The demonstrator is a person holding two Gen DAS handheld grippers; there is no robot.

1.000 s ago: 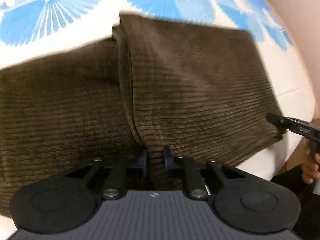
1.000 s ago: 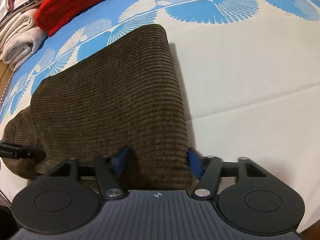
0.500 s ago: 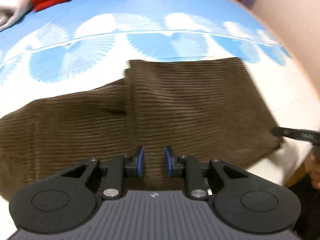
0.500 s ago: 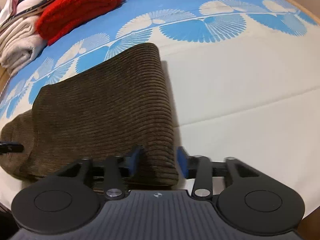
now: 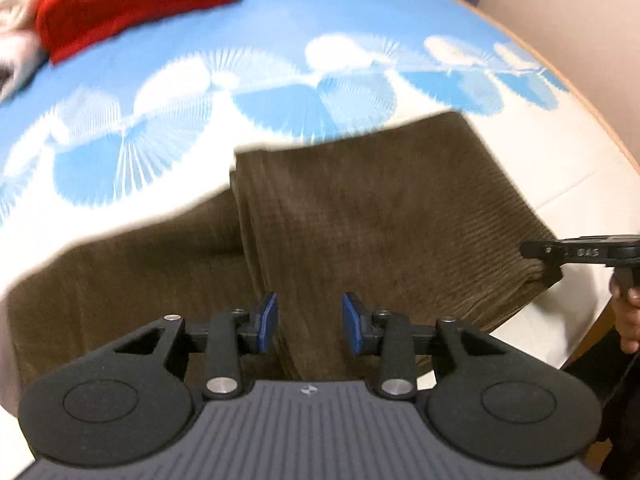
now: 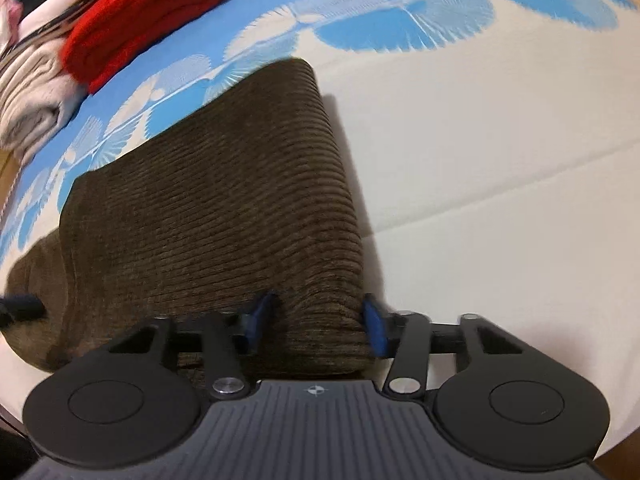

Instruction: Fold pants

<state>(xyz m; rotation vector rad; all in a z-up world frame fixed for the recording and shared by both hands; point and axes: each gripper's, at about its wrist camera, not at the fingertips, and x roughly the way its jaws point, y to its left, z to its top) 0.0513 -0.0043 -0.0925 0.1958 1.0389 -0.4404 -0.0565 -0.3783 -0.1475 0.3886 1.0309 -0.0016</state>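
Across the middle of both views my brown corduroy pants (image 5: pixel 360 216) lie half folded on the blue-and-white bedspread (image 5: pixel 280 40): thick, soft, floppy cloth that I judge grippy, best pinched at a folded edge. My left gripper (image 5: pixel 308 322) has just been opening and hangs released above them, while my right gripper (image 6: pixel 318 318), just closing, straddles the near corner; whether it pinches I cannot tell.

The left gripper (image 5: pixel 308 322) has let go of the pants (image 5: pixel 360 216) and lifted above them, jaws just opening. The right gripper (image 6: pixel 316 320) jaws have just been closing around the pants' folded corner.
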